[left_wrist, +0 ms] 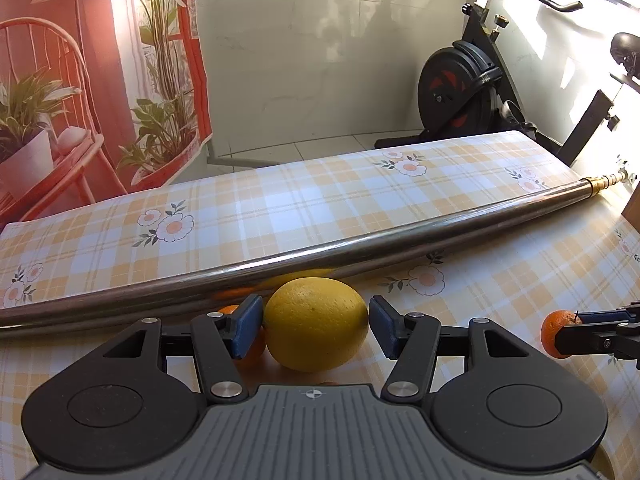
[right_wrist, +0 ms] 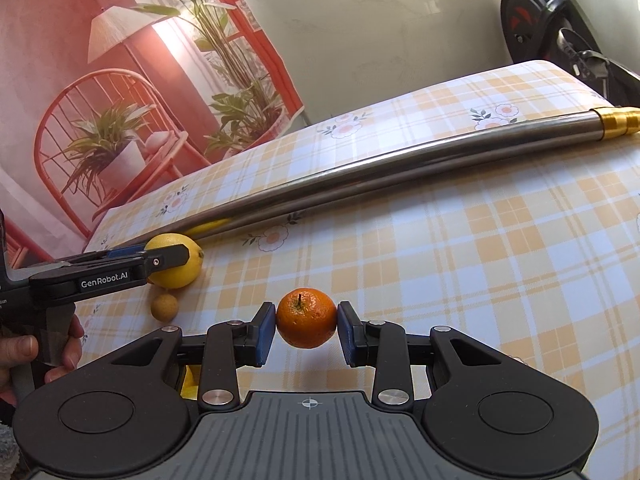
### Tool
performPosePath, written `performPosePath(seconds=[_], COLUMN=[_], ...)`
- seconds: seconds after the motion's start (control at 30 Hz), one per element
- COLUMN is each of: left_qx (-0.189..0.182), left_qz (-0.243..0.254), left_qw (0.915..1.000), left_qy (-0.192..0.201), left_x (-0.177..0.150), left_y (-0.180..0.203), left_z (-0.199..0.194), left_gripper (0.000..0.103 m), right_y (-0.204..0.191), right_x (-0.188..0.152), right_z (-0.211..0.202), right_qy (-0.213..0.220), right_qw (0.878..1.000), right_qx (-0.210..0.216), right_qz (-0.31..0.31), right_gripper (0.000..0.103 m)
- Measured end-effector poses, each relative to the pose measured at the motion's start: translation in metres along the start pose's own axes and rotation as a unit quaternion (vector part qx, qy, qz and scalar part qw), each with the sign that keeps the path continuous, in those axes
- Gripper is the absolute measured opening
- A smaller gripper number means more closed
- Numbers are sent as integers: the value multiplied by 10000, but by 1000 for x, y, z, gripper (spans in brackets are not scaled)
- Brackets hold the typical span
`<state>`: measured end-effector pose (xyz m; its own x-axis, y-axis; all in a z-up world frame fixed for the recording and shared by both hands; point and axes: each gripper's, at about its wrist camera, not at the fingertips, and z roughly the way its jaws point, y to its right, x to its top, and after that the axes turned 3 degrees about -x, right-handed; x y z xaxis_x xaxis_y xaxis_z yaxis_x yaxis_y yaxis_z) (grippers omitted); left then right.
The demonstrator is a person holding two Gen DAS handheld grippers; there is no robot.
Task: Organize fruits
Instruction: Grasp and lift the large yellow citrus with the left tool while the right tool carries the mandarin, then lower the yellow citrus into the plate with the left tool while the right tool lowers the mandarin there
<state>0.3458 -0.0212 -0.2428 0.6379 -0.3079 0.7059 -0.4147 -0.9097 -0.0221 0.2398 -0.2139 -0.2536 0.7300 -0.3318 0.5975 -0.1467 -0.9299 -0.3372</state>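
The left gripper (left_wrist: 316, 326) is bracketing the large yellow lemon (left_wrist: 316, 324): its left blue pad is lying against the lemon's side, while the right pad is sitting just beside the fruit with a thin gap, so the jaws are standing wide and not clamping. The lemon is resting on the desk (left_wrist: 500, 292), covered in a yellow-and-white plaid cloth with daisy prints, just in front of the long steel pipe with a brass end (left_wrist: 360, 244) that is lying across the desk. A small orange fruit (left_wrist: 252, 346) is sitting tucked against the lemon, behind the gripper's left pad, crowding that side.

The right gripper (right_wrist: 306, 330) is holding the small orange tangerine with a short stem (right_wrist: 306, 324) between both blue pads, above the desk (right_wrist: 480, 260) and well to the lemon's (right_wrist: 176, 260) right. In the right wrist view, a small tan round ball-like fruit (right_wrist: 164, 307) is lying just in front of the lemon, and the left gripper (right_wrist: 160, 258) is crossing the lemon. A hand (right_wrist: 24, 356) is gripping that tool's handle.
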Motion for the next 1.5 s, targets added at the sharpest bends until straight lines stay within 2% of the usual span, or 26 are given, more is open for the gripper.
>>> performPosePath(seconds=[0.17,0.27,0.63,1.03,1.3,1.5], left_qx=[279,370,-24,-313,-511,-586], left_qz=[583,765,-58,-420,-378,-11], left_qw=[9978,9963,9999,9981,9971,9980], left_qy=[-127,-115,80,329,410,252], left_x=[2,1,-12,-27,-59,-80], left_y=[15,20,3,10,29,46], left_z=[6,6,-31,-100,-138,-141], left_gripper=[65,63,63,63,63,63], right_y=[1,1,1,-12,-21,-25], right_x=[-1,-2,-6,-14,-32,-45], right_z=[2,3,-7,-38,-57,-66], right_qy=[-18,-21,82,277,269,228], right_qw=[10000,10000,9999,9994,9989,9983], right_qx=[-7,3,62,198,387,541], right_qz=[19,20,71,-9,-16,42], right_gripper=[31,31,31,31,31,31])
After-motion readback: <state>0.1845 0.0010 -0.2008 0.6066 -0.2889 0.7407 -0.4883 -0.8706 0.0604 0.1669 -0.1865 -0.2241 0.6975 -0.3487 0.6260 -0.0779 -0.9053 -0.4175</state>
